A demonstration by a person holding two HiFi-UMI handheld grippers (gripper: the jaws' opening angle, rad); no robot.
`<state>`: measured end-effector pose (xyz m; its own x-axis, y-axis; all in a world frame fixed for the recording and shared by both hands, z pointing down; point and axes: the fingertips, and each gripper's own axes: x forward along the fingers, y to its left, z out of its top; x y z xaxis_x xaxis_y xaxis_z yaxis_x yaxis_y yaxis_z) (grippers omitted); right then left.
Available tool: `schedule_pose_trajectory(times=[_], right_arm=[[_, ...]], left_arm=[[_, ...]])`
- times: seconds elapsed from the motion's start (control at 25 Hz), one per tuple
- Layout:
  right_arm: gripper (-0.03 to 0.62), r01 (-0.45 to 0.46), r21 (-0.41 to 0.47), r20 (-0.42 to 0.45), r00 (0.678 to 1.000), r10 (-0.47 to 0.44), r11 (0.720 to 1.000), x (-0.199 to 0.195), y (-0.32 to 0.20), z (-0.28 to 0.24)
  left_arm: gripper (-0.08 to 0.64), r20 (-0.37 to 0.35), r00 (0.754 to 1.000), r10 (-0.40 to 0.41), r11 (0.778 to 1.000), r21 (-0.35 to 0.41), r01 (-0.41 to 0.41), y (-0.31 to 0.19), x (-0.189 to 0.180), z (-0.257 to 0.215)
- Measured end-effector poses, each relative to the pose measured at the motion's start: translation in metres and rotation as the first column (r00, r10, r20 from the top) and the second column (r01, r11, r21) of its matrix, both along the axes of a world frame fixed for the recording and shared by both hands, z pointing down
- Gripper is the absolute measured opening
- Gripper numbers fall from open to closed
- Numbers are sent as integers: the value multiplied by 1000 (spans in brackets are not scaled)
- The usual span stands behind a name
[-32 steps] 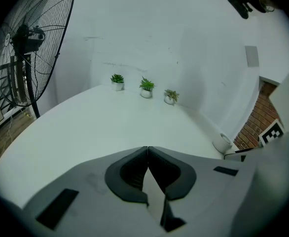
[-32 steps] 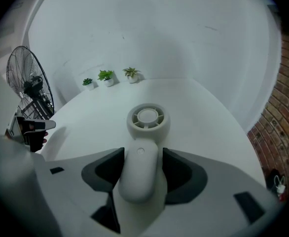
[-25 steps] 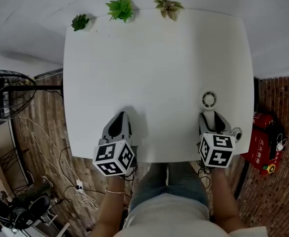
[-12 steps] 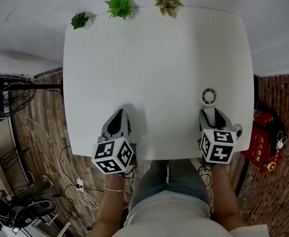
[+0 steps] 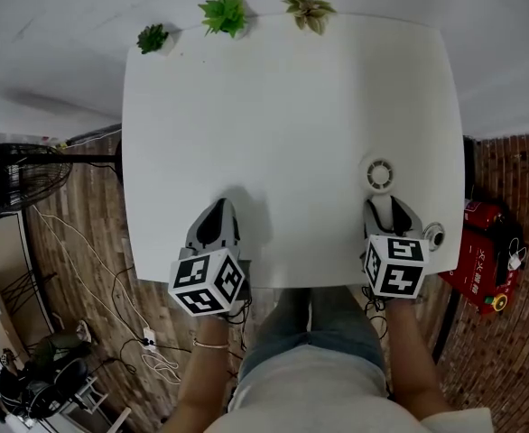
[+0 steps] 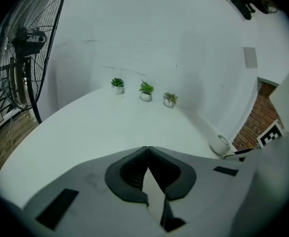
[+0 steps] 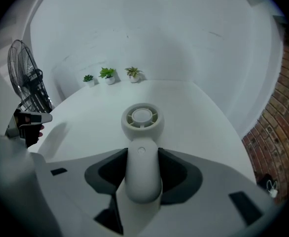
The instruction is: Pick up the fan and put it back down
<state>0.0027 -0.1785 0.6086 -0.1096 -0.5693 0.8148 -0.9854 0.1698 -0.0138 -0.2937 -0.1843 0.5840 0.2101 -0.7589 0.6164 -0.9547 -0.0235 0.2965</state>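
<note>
fan: handle clamped by right gripper, round head pointing away toward the plants, long axis along the jaws, near table right edge | left gripper: jaws pressed together, empty

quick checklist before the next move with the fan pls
1. Right gripper closed on the fan: ok, its jaws press both sides of the handle.
2. Handle centred between the jaws: ok, with the round head pointing forward.
3. Left gripper out of the way: ok, it is shut and empty, over the table's near left.
4. Fan lifted off the table: cannot tell from these views.
5. Room to set it down: ok, the table ahead is bare; the plants stand only along the far edge.
</note>
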Motion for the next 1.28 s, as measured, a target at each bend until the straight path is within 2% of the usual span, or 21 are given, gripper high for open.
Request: schedule_pose_trajectory(times=[0.4,0.68,0.8,0.92,1.28], right_arm=[[190,-21,131,0,1000,21,991,4,-10,-52],[190,-45,305,-8,999,50,951,12,-25,-124],[190,-52,388,-9,998,60,920,15,-29,-163],[190,-59,475,-9,997,72,878,18,-32,-204],[190,-108,704,54,994,98,702,23,-36,-318]], left_arm=[[12,-14,1000,4,997,78,-3,-4,6,-34],[12,-16,1000,10,978,207,-6,-18,10,-88],[12,-17,1000,8,962,273,-4,-25,10,-119],[12,-11,1000,8,940,342,-4,-33,9,-152],[12,45,998,34,847,529,-53,-54,10,-247]])
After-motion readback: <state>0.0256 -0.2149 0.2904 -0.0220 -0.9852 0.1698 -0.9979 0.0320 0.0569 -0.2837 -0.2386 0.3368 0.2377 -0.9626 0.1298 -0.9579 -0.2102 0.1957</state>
